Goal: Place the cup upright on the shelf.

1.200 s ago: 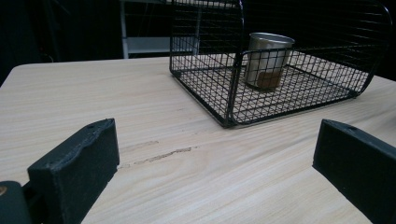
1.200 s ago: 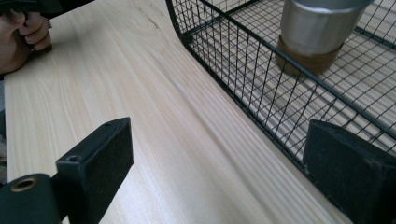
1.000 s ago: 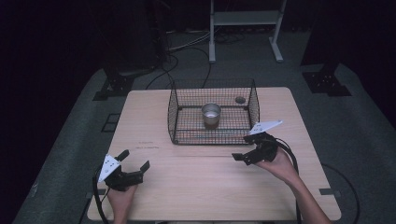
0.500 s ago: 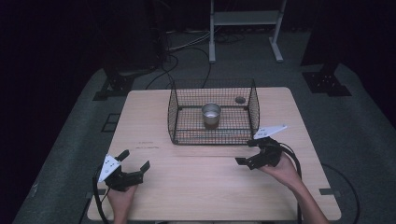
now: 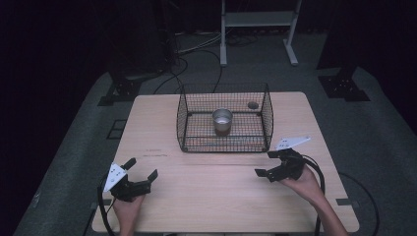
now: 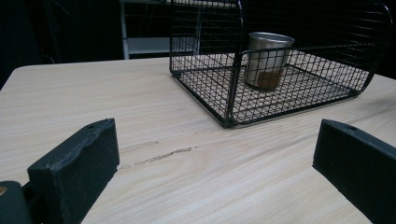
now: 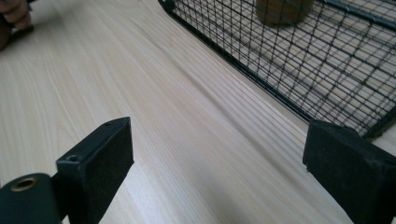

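At the left, the left hand-held gripper (image 5: 140, 173) is held wide and empty over the worktop (image 5: 206, 196). The cup (image 5: 222, 121) is seen upright inside the wire basket (image 5: 184, 123), ahead. The right hand-held gripper (image 5: 266, 163), also spread and empty, is nearer.

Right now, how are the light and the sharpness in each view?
High view: dim, dark surroundings, table lit. Left gripper view: brighter, cup and wire basket sharp. Right gripper view: bright, wood grain slightly smeared, basket mesh fairly clear.
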Action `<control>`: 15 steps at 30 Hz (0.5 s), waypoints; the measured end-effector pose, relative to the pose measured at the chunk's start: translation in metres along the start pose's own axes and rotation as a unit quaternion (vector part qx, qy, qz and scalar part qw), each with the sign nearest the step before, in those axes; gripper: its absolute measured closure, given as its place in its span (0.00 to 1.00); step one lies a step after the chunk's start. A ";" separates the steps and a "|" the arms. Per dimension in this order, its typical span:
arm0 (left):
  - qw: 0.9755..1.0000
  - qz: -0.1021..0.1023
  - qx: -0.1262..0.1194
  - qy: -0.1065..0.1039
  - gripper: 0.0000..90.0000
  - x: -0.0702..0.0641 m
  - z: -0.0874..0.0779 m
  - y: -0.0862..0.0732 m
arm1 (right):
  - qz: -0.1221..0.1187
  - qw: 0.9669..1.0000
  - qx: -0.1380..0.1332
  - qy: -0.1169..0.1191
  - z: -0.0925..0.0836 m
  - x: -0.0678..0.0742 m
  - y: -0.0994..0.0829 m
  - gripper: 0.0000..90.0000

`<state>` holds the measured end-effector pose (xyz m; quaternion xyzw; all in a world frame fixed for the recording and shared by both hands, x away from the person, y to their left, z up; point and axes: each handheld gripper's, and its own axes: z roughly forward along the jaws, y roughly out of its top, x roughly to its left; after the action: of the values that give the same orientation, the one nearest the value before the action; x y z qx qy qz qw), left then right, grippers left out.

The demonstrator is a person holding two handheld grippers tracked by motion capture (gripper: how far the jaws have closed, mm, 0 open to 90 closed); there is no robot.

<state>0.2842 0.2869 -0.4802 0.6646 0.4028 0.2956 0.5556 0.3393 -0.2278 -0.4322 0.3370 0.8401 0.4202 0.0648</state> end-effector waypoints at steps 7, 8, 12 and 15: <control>1.000 0.000 0.000 0.000 0.00 0.000 0.000 0.000 | 0.002 1.000 -0.005 -0.008 -0.004 -0.004 -0.010 0.09; 1.000 0.000 0.000 0.001 0.00 0.000 0.000 0.000 | 0.004 1.000 -0.006 -0.007 -0.004 -0.004 -0.012 0.09; 1.000 0.000 0.000 0.001 0.00 0.000 0.000 0.000 | 0.007 1.000 -0.008 -0.007 -0.005 -0.005 -0.017 0.09; 1.000 0.000 0.000 0.001 0.00 0.000 0.000 0.000 | 0.006 1.000 -0.002 -0.015 -0.005 -0.007 -0.021 0.09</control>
<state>0.2841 0.2869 -0.4802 0.6640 0.4038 0.2962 0.5552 0.3314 -0.2445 -0.4458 0.3480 0.8360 0.4175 0.0753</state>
